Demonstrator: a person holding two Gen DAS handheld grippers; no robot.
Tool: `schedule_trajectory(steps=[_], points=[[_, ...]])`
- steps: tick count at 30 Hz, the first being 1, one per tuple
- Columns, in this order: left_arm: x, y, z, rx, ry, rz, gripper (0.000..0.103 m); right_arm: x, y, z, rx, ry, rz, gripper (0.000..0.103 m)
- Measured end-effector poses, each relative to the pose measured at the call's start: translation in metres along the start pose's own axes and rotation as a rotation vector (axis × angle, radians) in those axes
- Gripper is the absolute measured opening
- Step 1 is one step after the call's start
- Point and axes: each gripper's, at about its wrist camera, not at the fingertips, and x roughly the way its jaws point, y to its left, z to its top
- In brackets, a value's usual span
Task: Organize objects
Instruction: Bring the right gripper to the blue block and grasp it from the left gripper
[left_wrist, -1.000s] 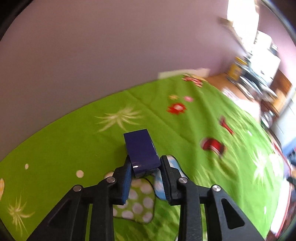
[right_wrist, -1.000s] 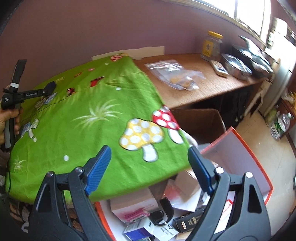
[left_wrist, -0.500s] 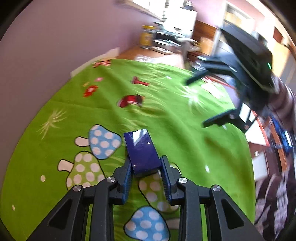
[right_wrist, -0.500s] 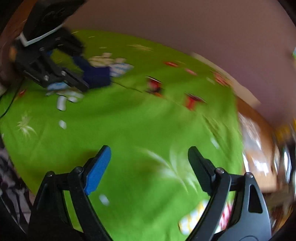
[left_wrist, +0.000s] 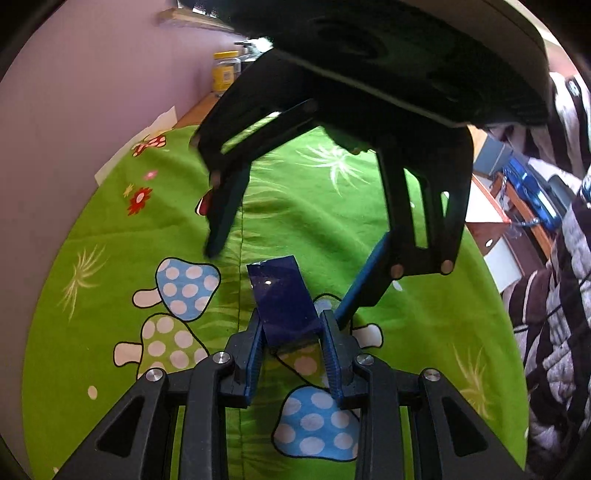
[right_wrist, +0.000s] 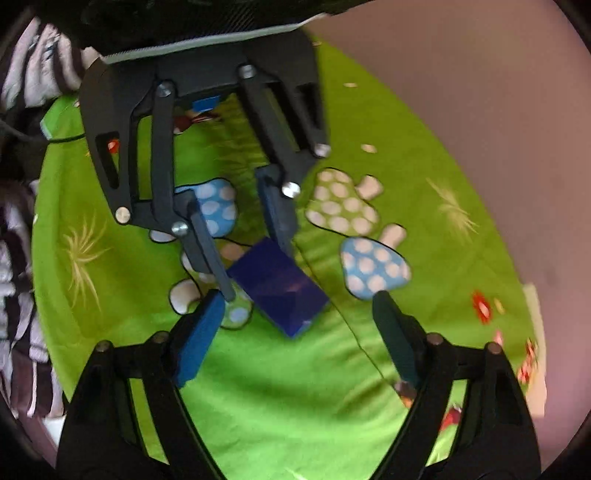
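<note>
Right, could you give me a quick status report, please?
Left gripper shut on blue box. Right gripper closing around its free end, not touching. Nothing in the way.

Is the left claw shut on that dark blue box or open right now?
Shut on it. The left claw has both blue pads pressed against the dark blue box, held above the green cloth.

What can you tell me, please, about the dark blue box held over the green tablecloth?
The dark blue rectangular box looks like glossy card or plastic, flat-sided, with light glinting off its top face. The left gripper is shut on its near end, so it juts forward, raised over the mushroom-print green tablecloth. The right gripper is closing with its pads either side of the free end, not yet touching it.
</note>
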Motion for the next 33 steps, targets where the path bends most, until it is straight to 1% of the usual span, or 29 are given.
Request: schedule_trajectory(steps=[1, 2, 5, 7, 8, 10, 12, 15, 19, 30, 33], points=[[0.000, 0.000, -0.001, 0.005, -0.002, 0.001, 0.031, 0.000, 0.002, 0.001, -0.008, -0.003, 0.041, 0.064], [-0.001, 0.000, -0.001, 0.009, -0.002, 0.000, 0.031, 0.000, 0.004, 0.001, -0.021, 0.000, 0.043, 0.061], [-0.002, -0.001, -0.002, 0.014, -0.004, 0.002, 0.030, 0.000, 0.008, -0.001, -0.016, -0.002, 0.055, 0.059], [-0.004, -0.003, -0.001, 0.022, -0.004, 0.016, 0.029, -0.002, 0.013, -0.006, -0.003, 0.000, 0.057, 0.053], [-0.004, -0.004, 0.000, 0.026, -0.003, 0.024, 0.029, -0.004, 0.017, -0.008, -0.004, 0.004, 0.054, 0.047], [-0.004, -0.011, 0.003, 0.033, -0.004, 0.015, 0.029, -0.008, 0.030, -0.013, -0.019, 0.014, 0.033, 0.046], [-0.001, -0.022, 0.007, 0.059, 0.005, 0.032, 0.029, -0.011, 0.043, -0.019, -0.028, 0.026, 0.012, 0.046], [-0.001, -0.035, 0.013, 0.068, 0.001, 0.044, 0.029, -0.018, 0.058, -0.030, -0.011, 0.023, 0.002, 0.045], [0.007, -0.055, 0.022, 0.091, 0.010, 0.045, 0.029, -0.024, 0.083, -0.047, -0.003, 0.041, -0.013, 0.045], [0.017, -0.105, 0.063, 0.157, -0.014, 0.022, 0.029, -0.065, 0.142, -0.099, 0.060, 0.074, -0.057, 0.046], [0.020, -0.118, 0.066, 0.168, -0.024, 0.006, 0.029, -0.074, 0.160, -0.113, 0.070, 0.094, -0.070, 0.046]])
